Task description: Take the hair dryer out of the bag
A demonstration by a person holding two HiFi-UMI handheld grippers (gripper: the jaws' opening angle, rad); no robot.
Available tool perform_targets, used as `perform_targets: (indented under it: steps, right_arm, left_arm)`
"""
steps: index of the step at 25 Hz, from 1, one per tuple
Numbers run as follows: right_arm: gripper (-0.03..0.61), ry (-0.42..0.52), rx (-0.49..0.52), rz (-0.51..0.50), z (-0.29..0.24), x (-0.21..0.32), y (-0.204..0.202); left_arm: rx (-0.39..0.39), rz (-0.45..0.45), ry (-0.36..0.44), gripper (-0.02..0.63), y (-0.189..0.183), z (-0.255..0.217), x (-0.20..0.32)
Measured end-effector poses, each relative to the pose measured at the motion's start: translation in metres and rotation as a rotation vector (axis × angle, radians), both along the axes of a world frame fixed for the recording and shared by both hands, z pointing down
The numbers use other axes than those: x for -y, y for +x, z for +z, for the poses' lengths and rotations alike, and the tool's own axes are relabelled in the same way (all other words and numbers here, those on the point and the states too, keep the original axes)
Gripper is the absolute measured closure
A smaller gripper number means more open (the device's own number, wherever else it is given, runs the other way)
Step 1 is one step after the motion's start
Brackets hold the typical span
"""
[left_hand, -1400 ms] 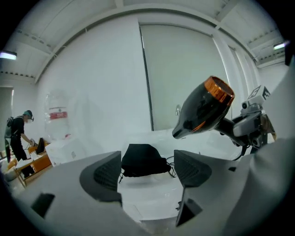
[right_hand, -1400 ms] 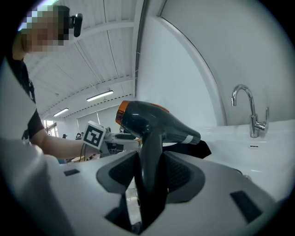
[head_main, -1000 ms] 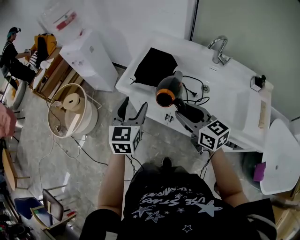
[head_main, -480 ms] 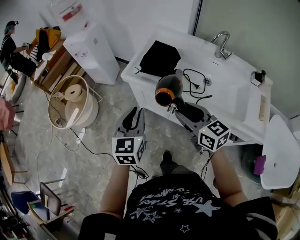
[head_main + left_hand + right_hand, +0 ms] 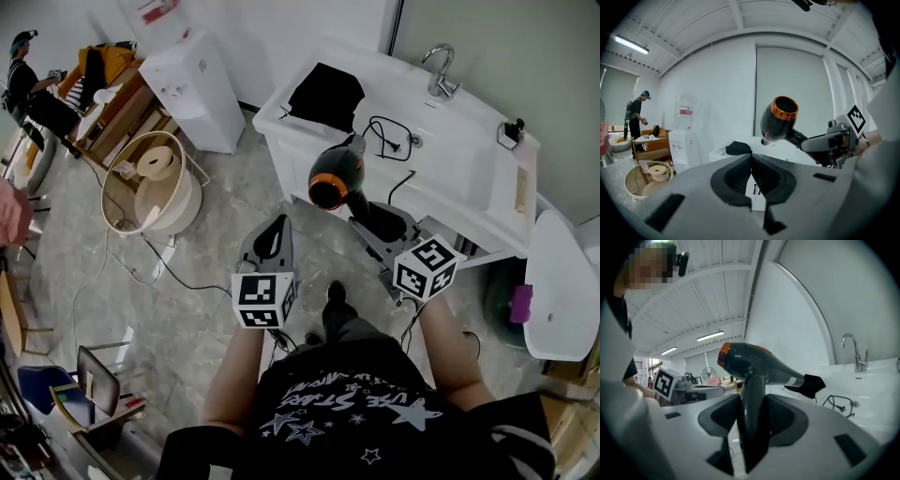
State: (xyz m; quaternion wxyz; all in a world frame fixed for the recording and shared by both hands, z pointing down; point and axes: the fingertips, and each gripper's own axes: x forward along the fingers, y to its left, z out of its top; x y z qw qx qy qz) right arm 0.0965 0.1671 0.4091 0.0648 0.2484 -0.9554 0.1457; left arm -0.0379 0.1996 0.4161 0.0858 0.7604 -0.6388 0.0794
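Grey marbled floor (image 5: 216,281) lies open beneath both our hands, and it gives us the most room to move. To our right the long white sink counter (image 5: 459,178) runs across, and its near edge sits close beside our right forearm. The flat black fabric bag (image 5: 326,96) lies at the counter's far left end, empty as far as we can judge.

The black hair dryer with the orange ring at its nozzle (image 5: 336,178) is already out of the bag. It hangs in the air over the floor, just off the counter's edge. Our right gripper (image 5: 371,216) pinches its handle low down, with the body upright above the jaws. Our left gripper (image 5: 277,225) is pressed together on nothing, well clear of the dryer.

The thin black power cord (image 5: 386,133) is coiled on the counter, and a strand trails over the edge toward the dryer. We judge the job nearly done. We should keep the handle squarely clamped and move slowly toward the open floor side, so the cord pays out without catching the edge.
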Motion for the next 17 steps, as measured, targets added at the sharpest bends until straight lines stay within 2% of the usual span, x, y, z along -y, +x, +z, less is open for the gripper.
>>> perform_targets:
  steps: [8,17]
  right_arm:
    - [0.393,0.015,-0.016,0.022,0.006,-0.048,0.012]
    - [0.393,0.042,-0.045,0.027,0.009,-0.061,0.017]
  left_arm:
    - [-0.014,0.002,-0.010,0.601,0.006,0.009,-0.051]
    - [-0.013,0.023,-0.001,0.601,0.008,0.008,-0.065]
